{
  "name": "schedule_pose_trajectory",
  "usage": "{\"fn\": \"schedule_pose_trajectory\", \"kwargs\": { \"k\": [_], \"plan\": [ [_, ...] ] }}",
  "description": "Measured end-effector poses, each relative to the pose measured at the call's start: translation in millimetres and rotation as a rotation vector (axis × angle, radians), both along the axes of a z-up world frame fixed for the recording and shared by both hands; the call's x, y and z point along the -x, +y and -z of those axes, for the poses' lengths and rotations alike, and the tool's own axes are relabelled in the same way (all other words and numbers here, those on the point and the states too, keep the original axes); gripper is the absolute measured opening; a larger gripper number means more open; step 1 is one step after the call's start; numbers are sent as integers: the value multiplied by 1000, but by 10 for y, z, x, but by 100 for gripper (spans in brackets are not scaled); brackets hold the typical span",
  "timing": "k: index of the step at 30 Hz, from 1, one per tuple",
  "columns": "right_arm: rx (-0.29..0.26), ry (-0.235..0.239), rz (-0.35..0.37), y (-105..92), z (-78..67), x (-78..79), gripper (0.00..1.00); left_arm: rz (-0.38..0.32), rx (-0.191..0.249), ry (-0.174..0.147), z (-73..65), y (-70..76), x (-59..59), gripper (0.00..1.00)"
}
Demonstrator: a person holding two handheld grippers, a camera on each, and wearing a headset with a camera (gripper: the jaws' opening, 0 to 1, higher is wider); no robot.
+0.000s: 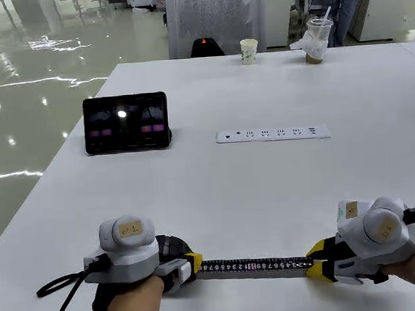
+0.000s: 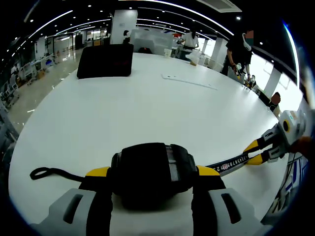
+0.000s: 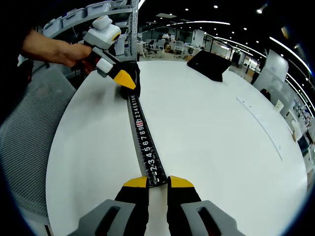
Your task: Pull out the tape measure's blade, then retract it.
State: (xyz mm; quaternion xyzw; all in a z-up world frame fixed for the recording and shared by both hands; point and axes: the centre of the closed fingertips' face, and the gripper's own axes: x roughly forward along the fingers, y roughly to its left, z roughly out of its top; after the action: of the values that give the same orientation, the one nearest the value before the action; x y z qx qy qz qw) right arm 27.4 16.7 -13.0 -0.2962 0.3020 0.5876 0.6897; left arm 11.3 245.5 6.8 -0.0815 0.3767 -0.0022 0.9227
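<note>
The black tape measure case (image 2: 150,169) sits on the white table, clamped between my left gripper (image 2: 152,172)'s yellow-tipped jaws. In the head view the case (image 1: 177,250) is at the lower left under the left gripper (image 1: 182,265). Its dark blade (image 1: 255,267) with white numerals runs out flat along the table to the right. My right gripper (image 1: 317,259) is shut on the blade's end. In the right gripper view the blade (image 3: 143,142) stretches from the right gripper (image 3: 157,182) up to the case (image 3: 133,78), with the left gripper (image 3: 123,77) on it. A black wrist strap (image 2: 49,173) trails left of the case.
A dark tablet (image 1: 126,122) stands propped at the mid left of the table. A white power strip (image 1: 273,134) lies beyond the middle. A paper cup (image 1: 249,51) and a plastic cup with a straw (image 1: 318,39) stand at the far edge. The table's left edge (image 1: 50,183) is close by.
</note>
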Motion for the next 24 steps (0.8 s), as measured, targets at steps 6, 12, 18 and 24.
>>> {"fn": "schedule_pose_trajectory", "kwargs": {
  "k": [6,12,18,24],
  "plan": [
    [-3,1,-4,42,0,-1,10,-2,1,1,3,1,-4,60],
    [-7,4,-11,105,-1,7,10,-3,3,1,4,-1,0,60],
    [-8,1,-17,176,3,13,10,-3,5,1,4,-3,6,60],
    [-9,-1,-20,235,0,16,10,-3,8,2,3,-3,10,60]
  ]
}}
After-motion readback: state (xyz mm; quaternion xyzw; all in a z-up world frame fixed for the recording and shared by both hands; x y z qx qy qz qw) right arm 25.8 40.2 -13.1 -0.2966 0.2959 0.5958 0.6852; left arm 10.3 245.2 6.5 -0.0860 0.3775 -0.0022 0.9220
